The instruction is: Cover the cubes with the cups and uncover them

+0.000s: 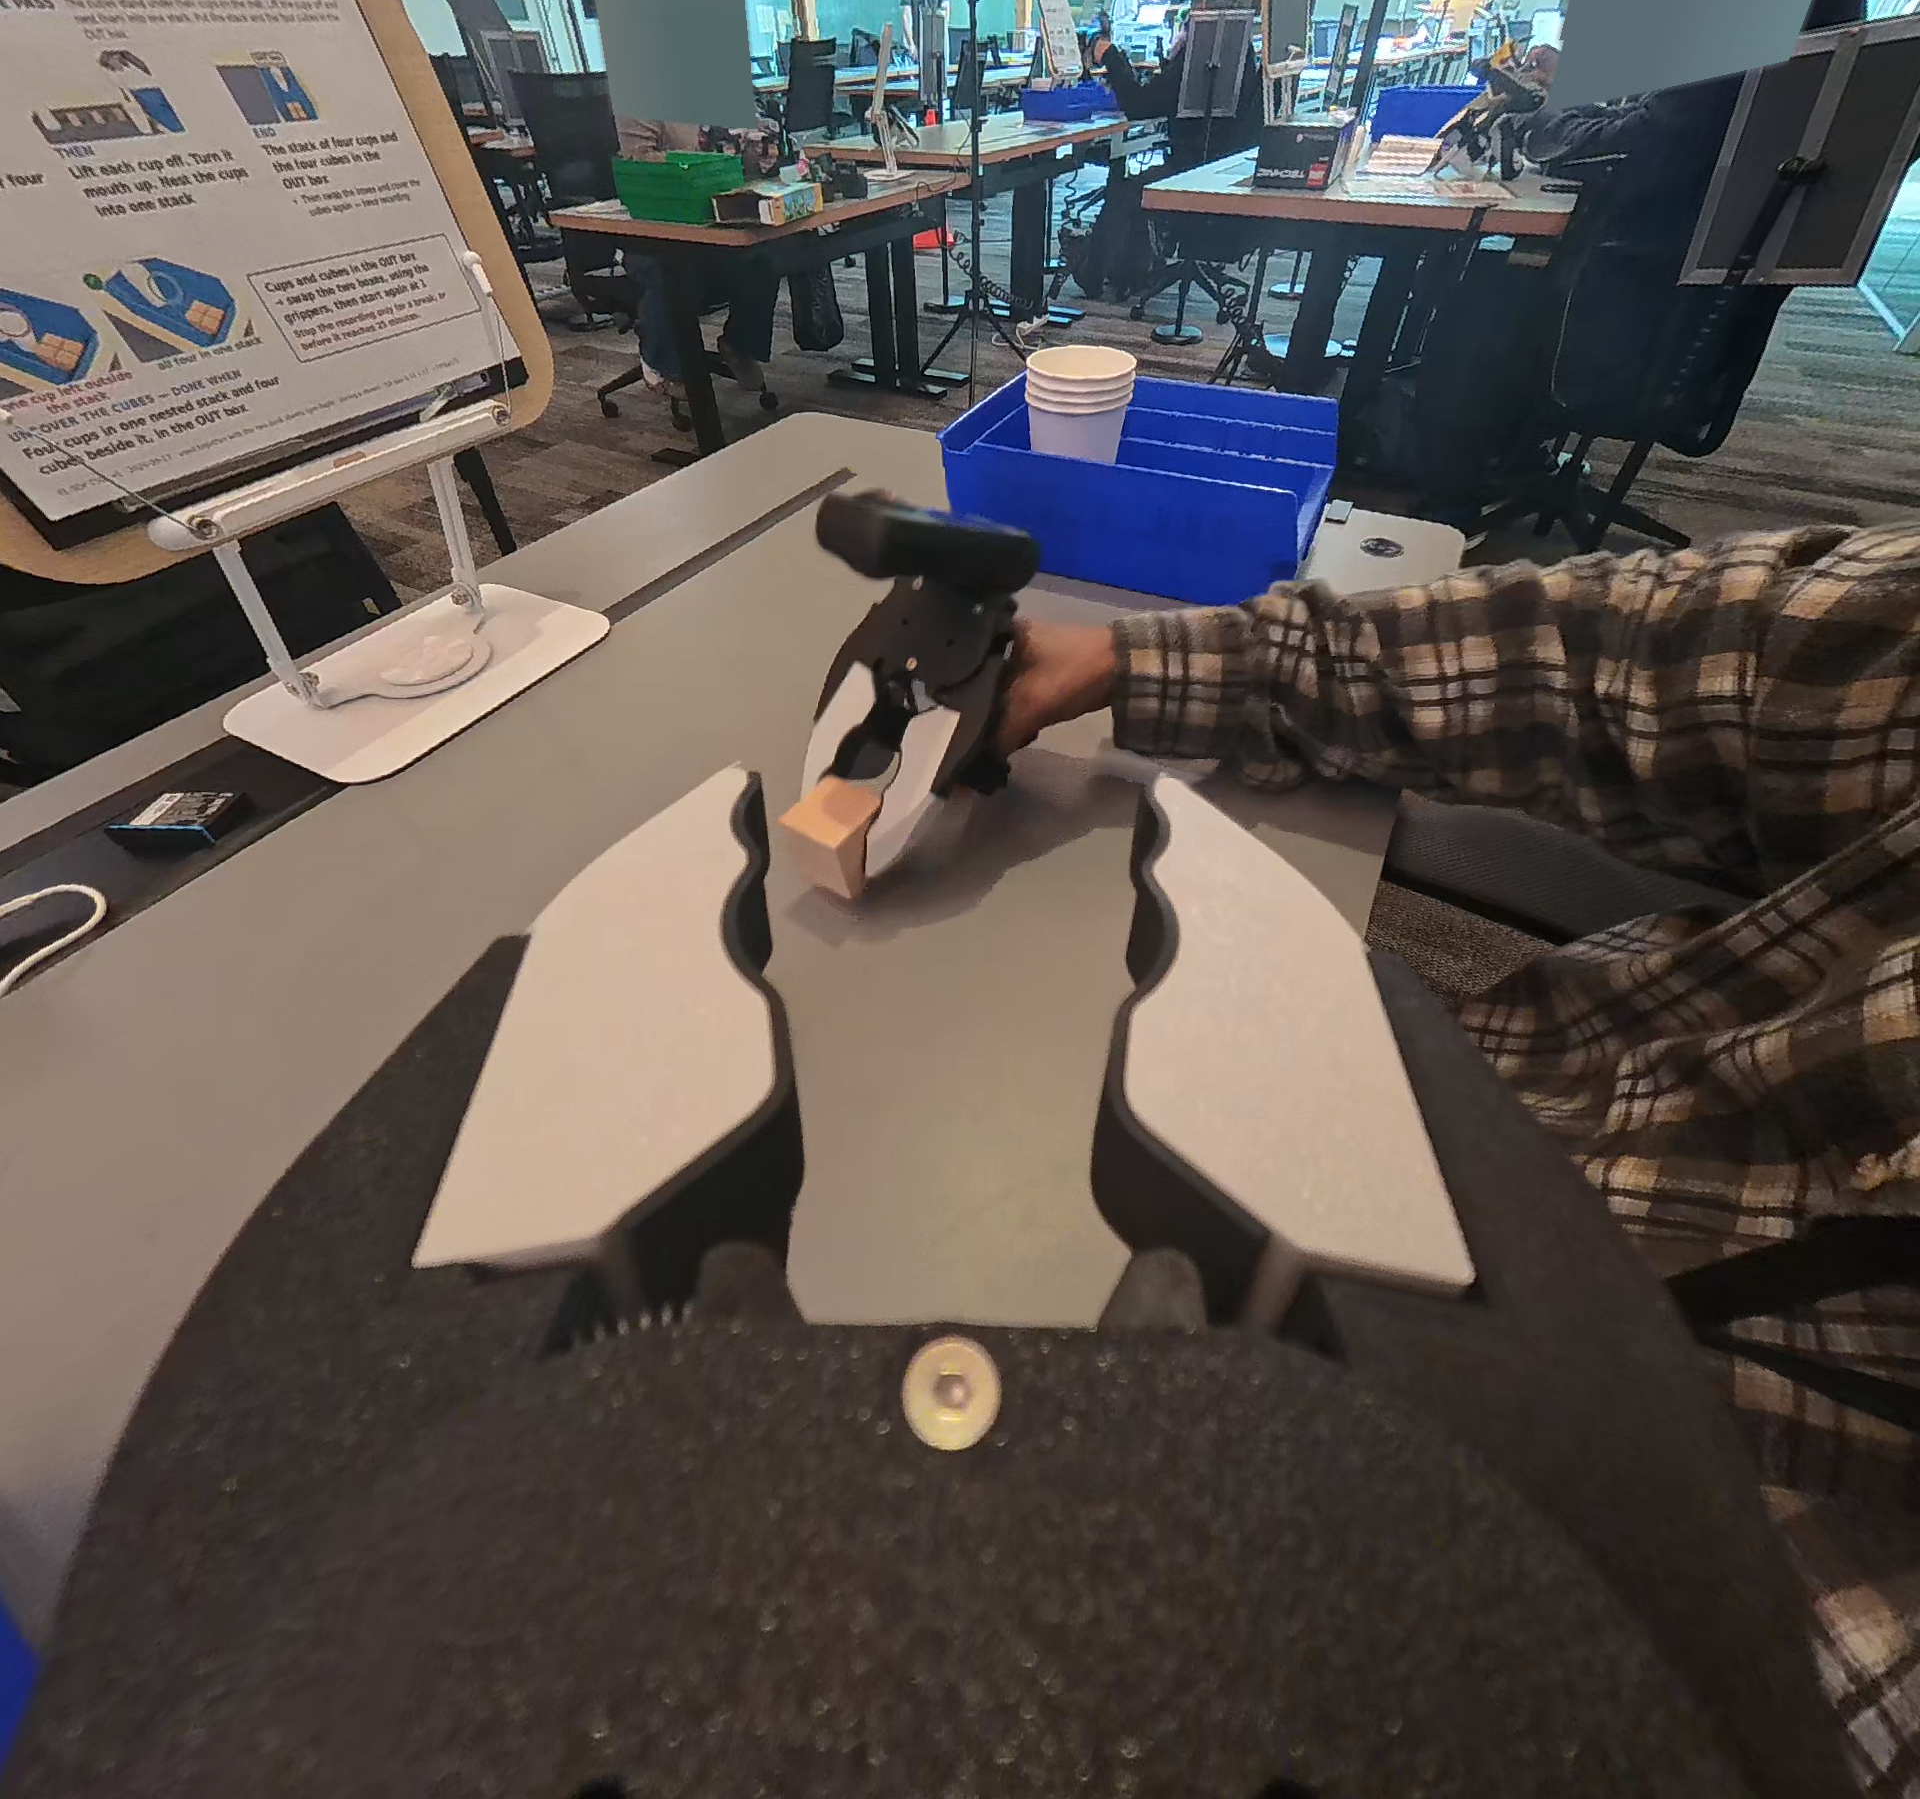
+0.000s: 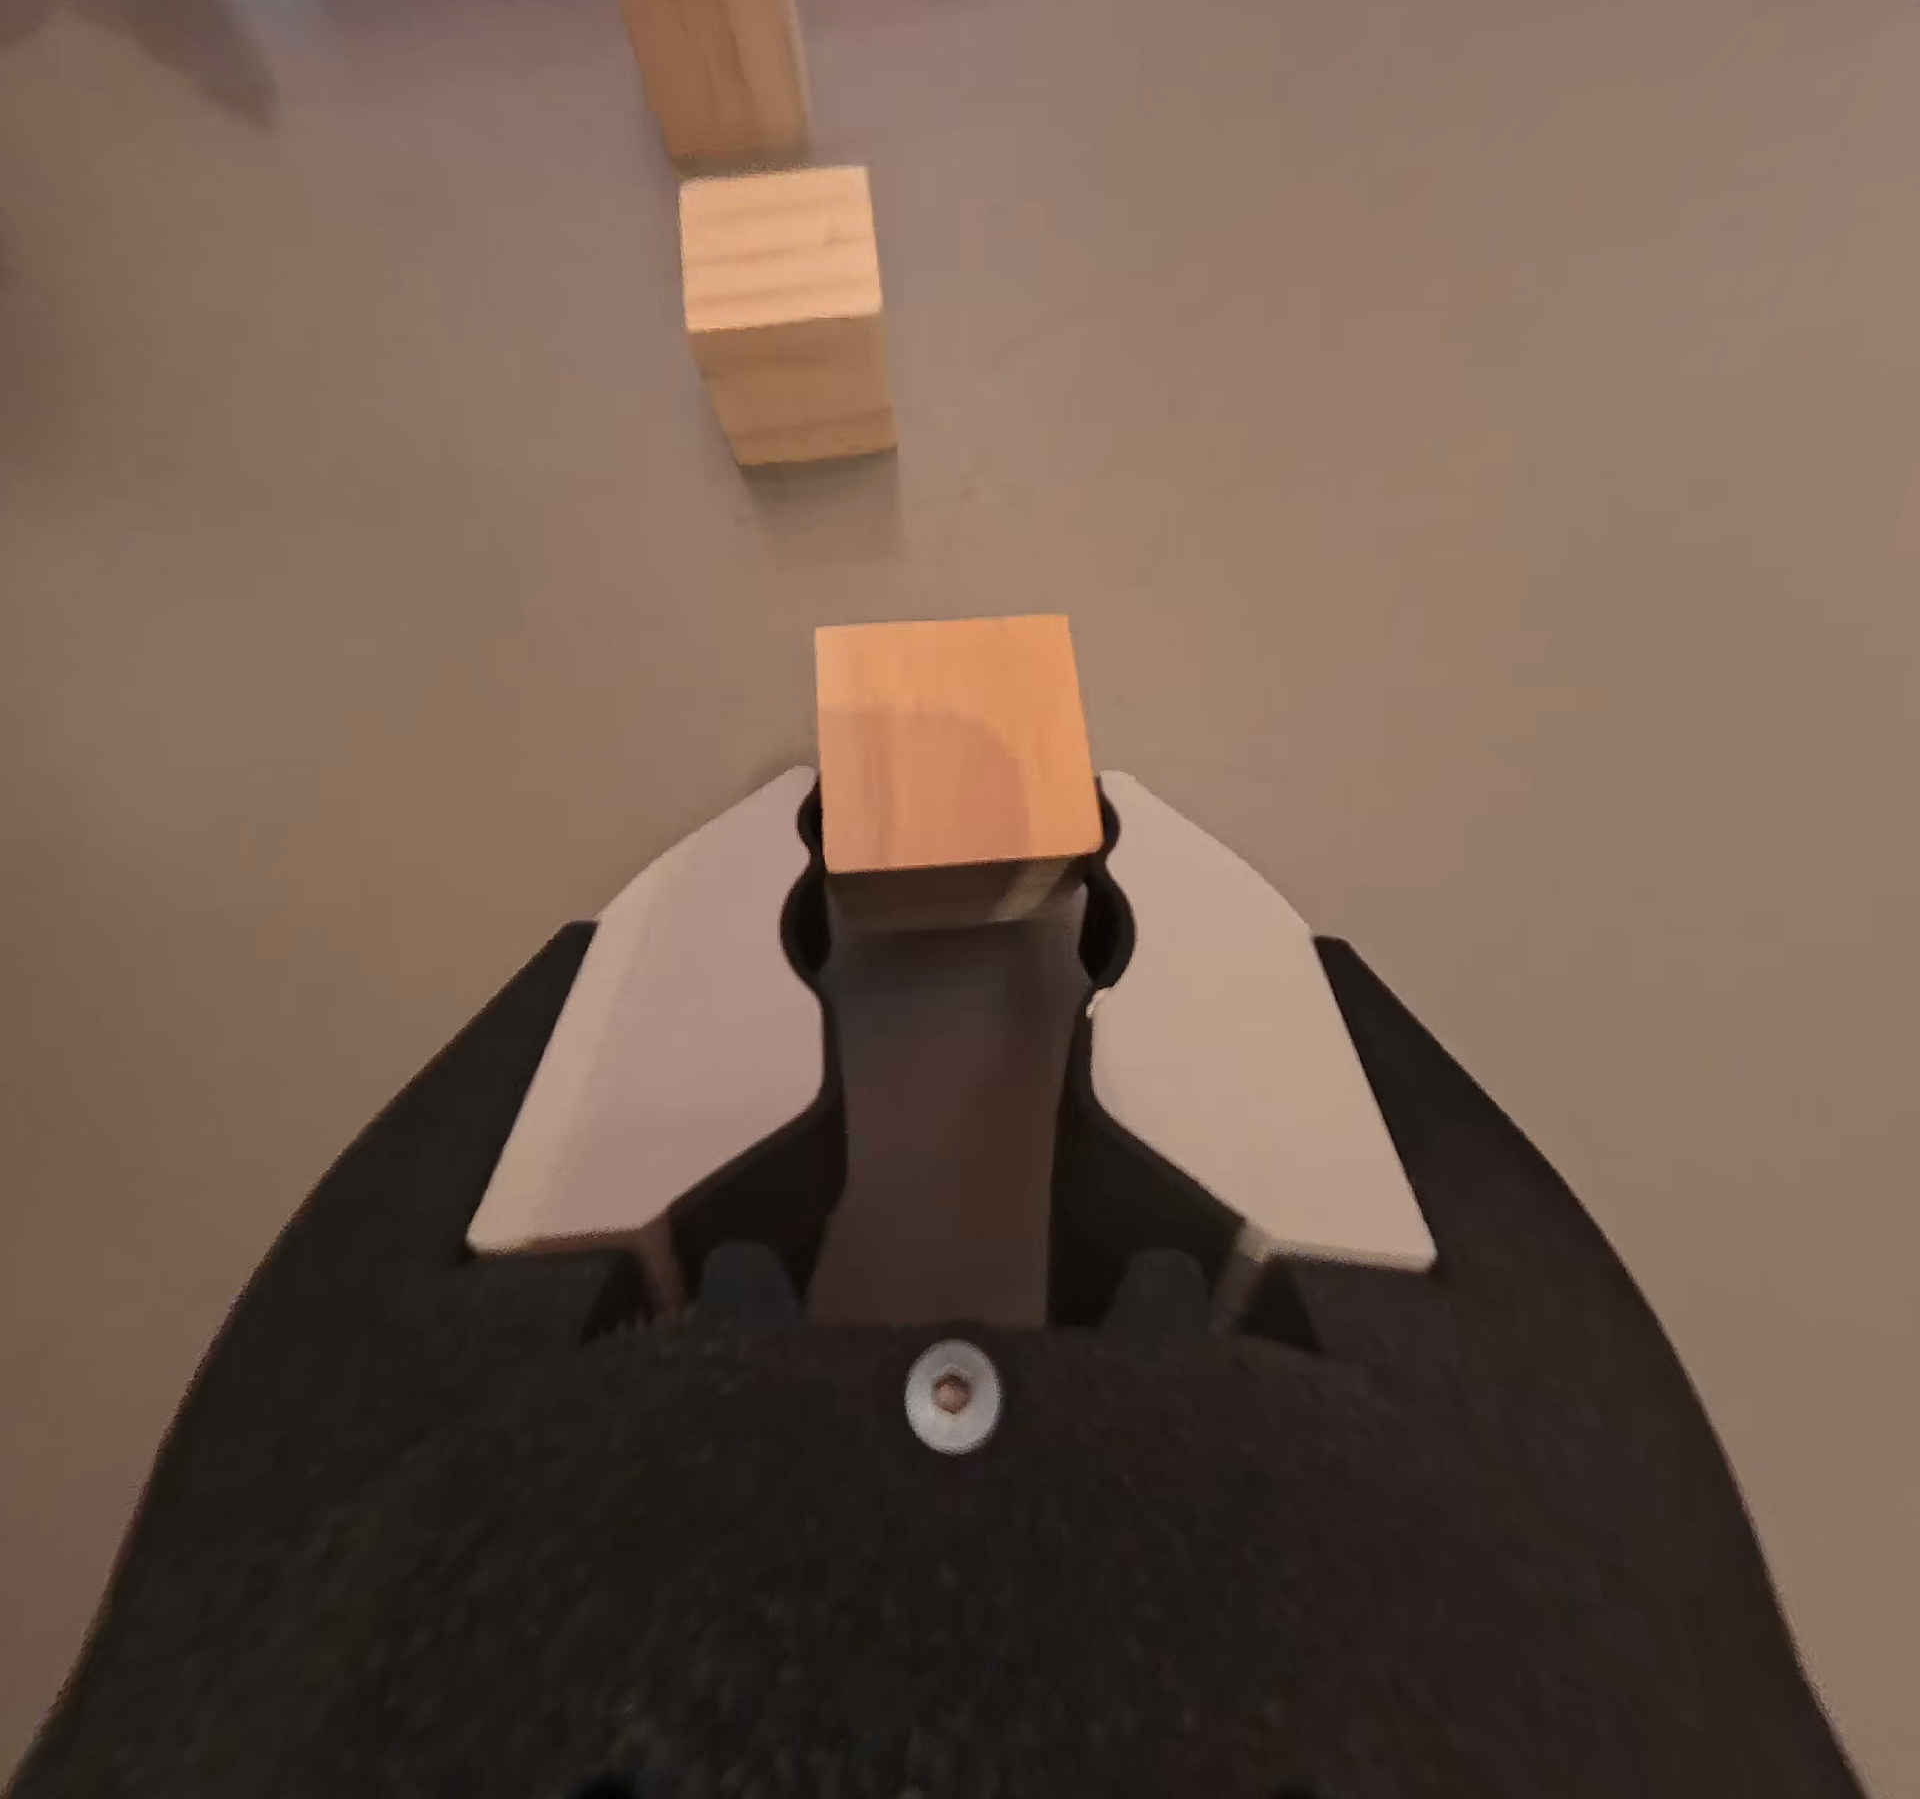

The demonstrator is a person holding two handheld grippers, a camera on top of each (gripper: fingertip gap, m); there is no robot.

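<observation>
Right gripper (image 2: 956, 819) pinches a wooden cube (image 2: 954, 747) above the grey table (image 2: 1455, 502); two cubes (image 2: 784, 310) at 12 o'clock. Left gripper (image 1: 951, 876) spread, empty.

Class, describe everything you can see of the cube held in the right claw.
The cube is pale, bare wood with faint grain and sharp edges. The right claw is shut on it, one finger on each side, near the tips. In the left wrist view it hangs tilted, one corner down, just above the grey table; whether it touches the table cannot be told. Two more cubes stand beyond it, apart.
</observation>
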